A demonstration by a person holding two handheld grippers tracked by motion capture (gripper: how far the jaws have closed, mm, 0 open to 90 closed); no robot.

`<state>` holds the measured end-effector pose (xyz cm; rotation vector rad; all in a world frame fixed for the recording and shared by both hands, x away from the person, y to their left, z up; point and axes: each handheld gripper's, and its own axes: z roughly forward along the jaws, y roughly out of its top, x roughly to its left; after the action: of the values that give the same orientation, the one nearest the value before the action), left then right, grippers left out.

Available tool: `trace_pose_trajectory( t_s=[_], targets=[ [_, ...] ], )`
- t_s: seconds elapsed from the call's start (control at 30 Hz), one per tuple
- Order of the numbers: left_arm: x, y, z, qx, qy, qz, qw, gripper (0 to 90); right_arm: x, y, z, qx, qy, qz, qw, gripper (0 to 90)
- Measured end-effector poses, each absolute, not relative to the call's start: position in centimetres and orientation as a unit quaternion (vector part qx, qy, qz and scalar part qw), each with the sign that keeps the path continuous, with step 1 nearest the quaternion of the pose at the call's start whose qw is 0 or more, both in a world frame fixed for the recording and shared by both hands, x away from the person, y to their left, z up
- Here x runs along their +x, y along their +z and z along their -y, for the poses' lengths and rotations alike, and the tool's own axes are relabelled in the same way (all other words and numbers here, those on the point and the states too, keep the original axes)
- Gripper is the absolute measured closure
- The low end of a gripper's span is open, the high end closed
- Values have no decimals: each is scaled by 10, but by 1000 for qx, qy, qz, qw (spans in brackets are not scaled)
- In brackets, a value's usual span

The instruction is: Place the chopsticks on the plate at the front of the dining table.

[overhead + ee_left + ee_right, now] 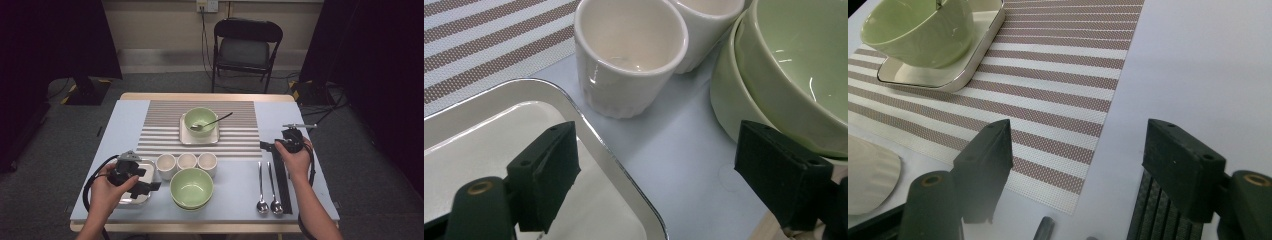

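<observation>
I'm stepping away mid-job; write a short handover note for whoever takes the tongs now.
Left tongs: open, holding nothing, over the corner of the shiny metal tray beside the three white ceramic cups.
Right tongs: open, holding nothing, above two steel spoons.
Done: one pale green bowl with spoon sits on the striped placemat.
Left: probably the stacked green bowls, cups, spoons.

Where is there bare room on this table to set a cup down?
Free: the striped placemat left of the square plate, and the blue table surface right of the black strip. Crowded: the near row, with the metal tray, three white cups, stacked green bowls and two spoons.
</observation>
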<state>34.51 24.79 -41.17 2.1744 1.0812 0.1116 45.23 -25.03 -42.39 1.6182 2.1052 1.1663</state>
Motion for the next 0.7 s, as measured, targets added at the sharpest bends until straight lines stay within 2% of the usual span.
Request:
trace_pose_trajectory(
  t_s=[0.7],
  targets=[
    [346,-415,-249,838,41,-419,347,175,448,-434,262,560,380,-724,134,273]
  ],
)
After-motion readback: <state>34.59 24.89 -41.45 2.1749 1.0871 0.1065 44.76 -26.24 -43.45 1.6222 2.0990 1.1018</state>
